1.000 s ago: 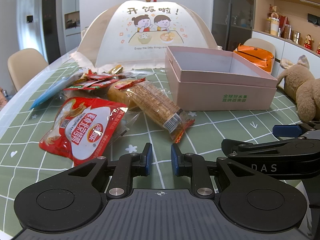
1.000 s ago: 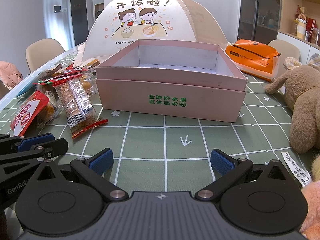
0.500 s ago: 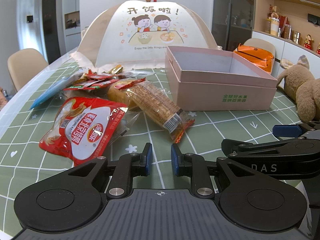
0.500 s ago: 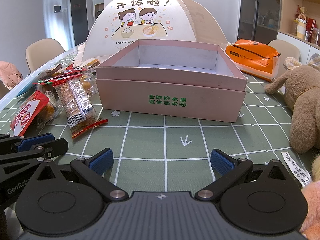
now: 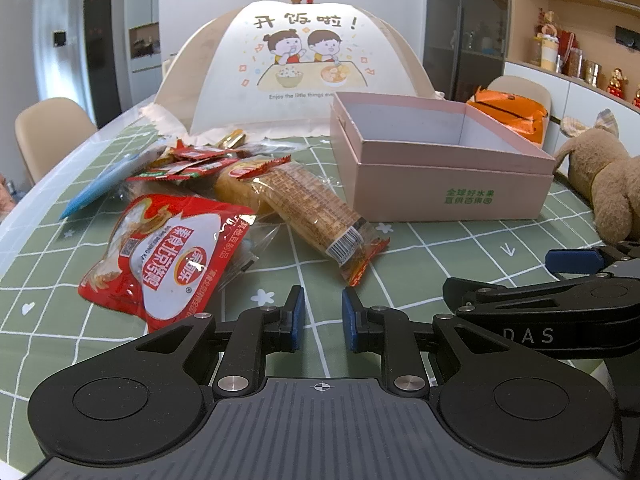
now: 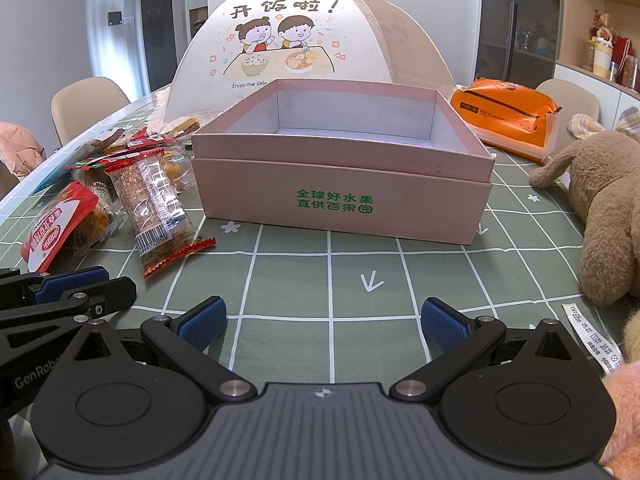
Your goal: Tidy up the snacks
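Note:
An open pink box (image 5: 452, 196) (image 6: 340, 204) with nothing in it stands mid-table on the green checked cloth. Left of it lies a heap of snacks: a red pouch (image 5: 168, 256) (image 6: 52, 228), a long clear biscuit pack (image 5: 312, 212) (image 6: 156, 204) and small red sachets (image 5: 188, 160). My left gripper (image 5: 322, 316) hovers low in front of the pouch and biscuit pack, its pads nearly together with nothing between them. In front of the box my right gripper (image 6: 324, 320) stands wide open and holds nothing. Each gripper shows at the edge of the other's view.
A domed mesh food cover (image 6: 304, 40) stands behind the box. A brown plush toy (image 6: 608, 208) lies at the right, an orange tissue pack (image 6: 508, 116) behind it. A blue flat packet (image 5: 100, 184) lies at the left table edge, with beige chairs (image 5: 52, 128) beyond.

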### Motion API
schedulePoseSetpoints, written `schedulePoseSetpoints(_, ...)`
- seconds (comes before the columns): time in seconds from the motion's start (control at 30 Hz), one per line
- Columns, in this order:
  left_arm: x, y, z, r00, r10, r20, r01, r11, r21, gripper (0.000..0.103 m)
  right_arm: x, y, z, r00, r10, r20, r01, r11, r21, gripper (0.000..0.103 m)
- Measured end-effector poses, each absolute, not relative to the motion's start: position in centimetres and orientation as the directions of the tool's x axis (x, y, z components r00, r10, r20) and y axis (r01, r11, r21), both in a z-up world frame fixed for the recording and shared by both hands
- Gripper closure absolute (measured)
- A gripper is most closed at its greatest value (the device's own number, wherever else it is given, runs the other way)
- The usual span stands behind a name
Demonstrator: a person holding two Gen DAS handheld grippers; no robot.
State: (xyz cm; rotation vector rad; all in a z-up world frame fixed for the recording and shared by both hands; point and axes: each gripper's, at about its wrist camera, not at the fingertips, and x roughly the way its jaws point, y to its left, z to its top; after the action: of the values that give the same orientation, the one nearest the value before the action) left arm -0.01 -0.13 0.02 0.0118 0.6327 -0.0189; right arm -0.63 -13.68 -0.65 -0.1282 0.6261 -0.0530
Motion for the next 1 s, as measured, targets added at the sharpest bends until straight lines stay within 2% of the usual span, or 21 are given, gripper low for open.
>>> schedulePoseSetpoints(0.33,0.0,-0.1,0.1,0.807,-0.013,-0.591,0.021,1.000,0.006,0.079,-0.2,-13.7,0.2,0.803,-0.071,-0.592,-0.010,0.991,-0.133,0.000)
schedulePoseSetpoints(0.63,-0.3,1.2,0.2,0.800,-0.071,-0.596,0.035,0.997,-0.072,0.079,1.2,-14.0,1.9,0.645,-0.091,-0.759,-0.016,0.991,-0.132,0.000)
schedulePoseSetpoints(0.73,-0.4,1.7,1.1,0.750,-0.071,-0.658,0.054,0.997,-0.047,0.079,1.8,-13.8,2.1,0.608,-0.098,-0.788,-0.016,0.991,-0.135,0.000)
schedulePoseSetpoints(0.87,-1.9,5.1,3.3,0.700,-0.125,-0.703,0.033,0.989,-0.144,0.080,3.0,-12.7,3.1,0.534,-0.041,-0.845,-0.079,0.992,-0.098,0.001)
schedulePoseSetpoints(1.0,-2.7,9.4,5.2,0.686,-0.109,-0.720,-0.026,0.984,-0.175,0.080,3.2,-8.8,5.4,0.677,0.005,-0.736,-0.167,0.975,-0.147,0.003)
